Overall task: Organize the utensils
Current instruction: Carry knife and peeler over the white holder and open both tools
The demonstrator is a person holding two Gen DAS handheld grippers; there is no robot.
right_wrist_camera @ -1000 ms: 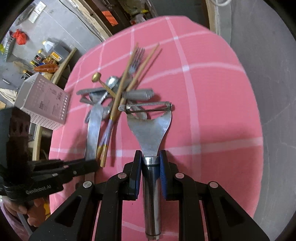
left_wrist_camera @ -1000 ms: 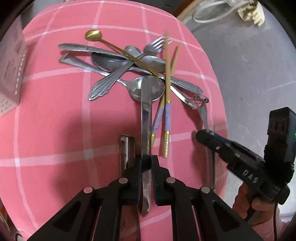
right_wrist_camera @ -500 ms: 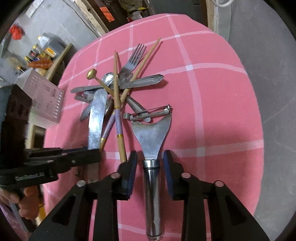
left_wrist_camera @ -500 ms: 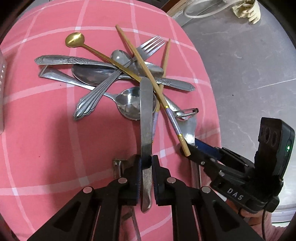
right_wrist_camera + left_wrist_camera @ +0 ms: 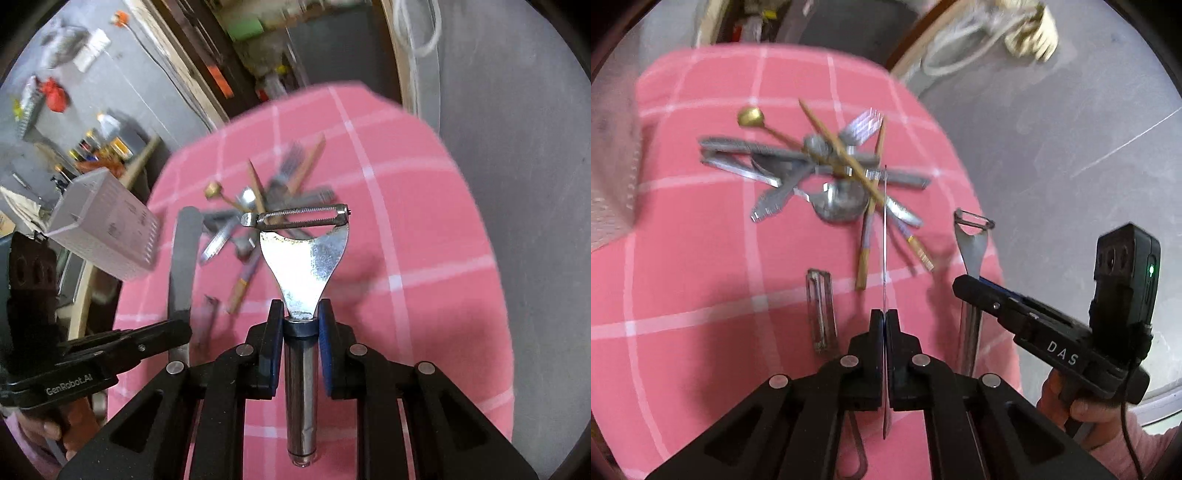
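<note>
My left gripper [image 5: 884,321] is closing tight on a table knife [image 5: 885,221], which I see edge-on as a thin line; the right wrist view shows its flat blade [image 5: 183,254] raised off the cloth. A steel peeler [image 5: 304,254] stands in my right gripper [image 5: 301,314], which is shut on the neck above its round handle. In the left wrist view the peeler [image 5: 971,240] hangs at the right. On the pink checked tablecloth [image 5: 701,277] beyond lies a pile of spoons, forks and chopsticks [image 5: 831,173], with a gold spoon [image 5: 750,117] on top.
A narrow metal utensil [image 5: 822,310] lies alone on the cloth, near my left gripper. A white perforated box [image 5: 107,225] stands at the table's left side. The grey floor [image 5: 1071,129] drops away past the table's right edge. A person's hand [image 5: 1082,406] holds the right gripper.
Both grippers have risen from the cloth with their utensils, and the pile looks farther off. The knife has turned edge-on in the left gripper. One chopstick swung across the pile.
</note>
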